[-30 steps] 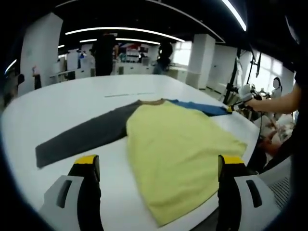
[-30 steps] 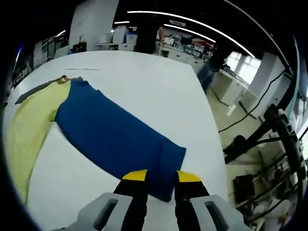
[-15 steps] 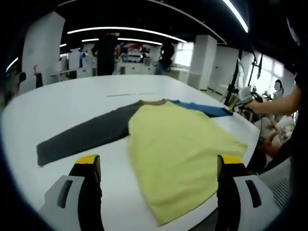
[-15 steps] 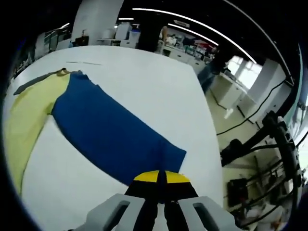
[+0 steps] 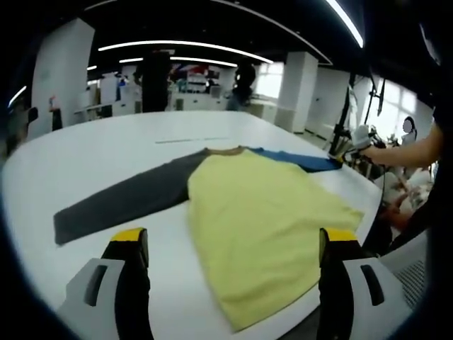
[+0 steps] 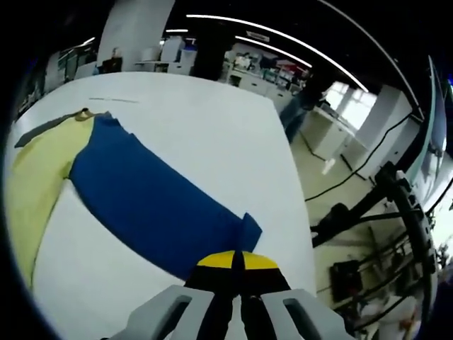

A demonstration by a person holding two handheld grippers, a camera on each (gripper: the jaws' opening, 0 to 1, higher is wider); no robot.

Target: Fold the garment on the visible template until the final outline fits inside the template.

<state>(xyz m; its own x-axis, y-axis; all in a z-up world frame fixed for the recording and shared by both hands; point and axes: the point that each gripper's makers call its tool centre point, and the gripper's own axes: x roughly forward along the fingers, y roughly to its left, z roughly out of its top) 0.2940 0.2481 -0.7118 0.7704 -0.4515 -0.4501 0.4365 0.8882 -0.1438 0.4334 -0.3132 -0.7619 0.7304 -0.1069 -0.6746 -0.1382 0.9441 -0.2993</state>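
Blue sleeve (image 6: 152, 205) cuff, clamped since a second ago by the right gripper (image 6: 237, 263), is being lifted for folding inward; left gripper (image 5: 230, 244) is being held wide above the yellow body (image 5: 262, 219).

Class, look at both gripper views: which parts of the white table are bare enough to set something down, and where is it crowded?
Bare table lies beyond the grey sleeve toward the far edge, and between the blue sleeve and the table's aisle-side edge. The wedge between blue sleeve and yellow body is narrower. It is crowded at the blue cuff, where the right gripper is shut on it.
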